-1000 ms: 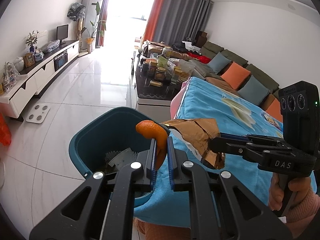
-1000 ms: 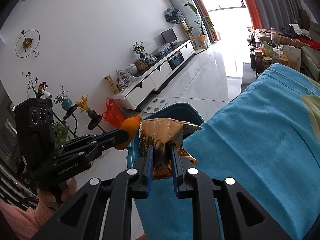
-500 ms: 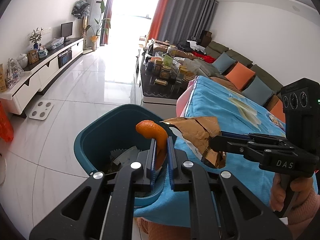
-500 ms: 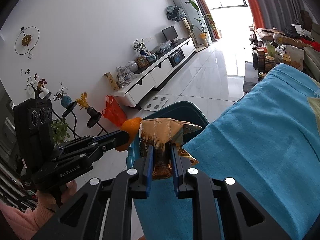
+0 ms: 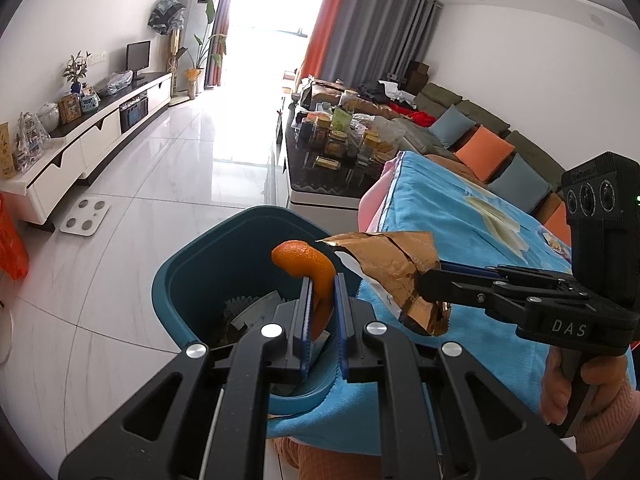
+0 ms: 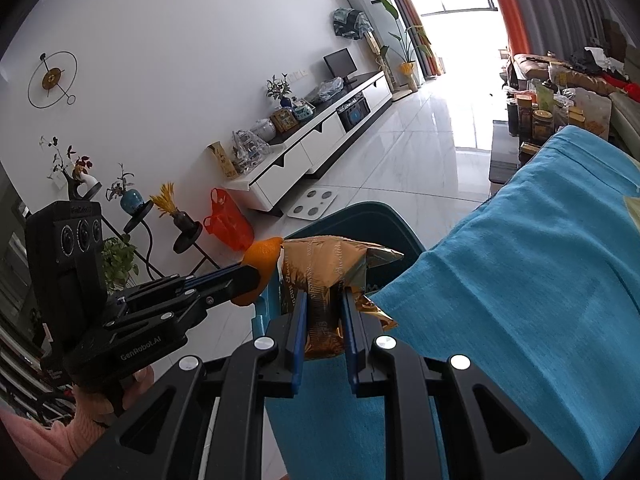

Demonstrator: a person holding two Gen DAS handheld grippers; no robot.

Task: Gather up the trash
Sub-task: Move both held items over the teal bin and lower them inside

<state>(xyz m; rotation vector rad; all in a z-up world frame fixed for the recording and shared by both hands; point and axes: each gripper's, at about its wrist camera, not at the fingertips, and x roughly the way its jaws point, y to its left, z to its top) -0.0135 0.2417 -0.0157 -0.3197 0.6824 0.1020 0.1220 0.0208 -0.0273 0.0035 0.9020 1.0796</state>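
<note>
My left gripper (image 5: 320,284) is shut on a curled piece of orange peel (image 5: 308,264), held above the near rim of a teal bin (image 5: 192,272). Grey scraps lie in the bin's bottom. Just to its right, my right gripper (image 5: 424,280) is shut on a crumpled gold-brown wrapper (image 5: 396,256) over the table edge by the bin. In the right wrist view the wrapper (image 6: 320,276) sits pinched between the blue pads of the right gripper (image 6: 325,300), and the left gripper (image 6: 256,278) holds the orange peel (image 6: 262,254) right beside it. The bin (image 6: 384,224) shows behind the wrapper.
A table under a blue cloth (image 5: 460,232) fills the right side. Behind it stand a dark coffee table with jars (image 5: 336,148) and a sofa with cushions (image 5: 484,148). A white TV cabinet (image 5: 92,140), a bathroom scale (image 5: 86,216) and an orange bag (image 6: 228,224) line the shiny floor.
Both grippers keep their holds on peel and wrapper. The left wrist view shows more of the bin's inside below the peel than a second ago.
</note>
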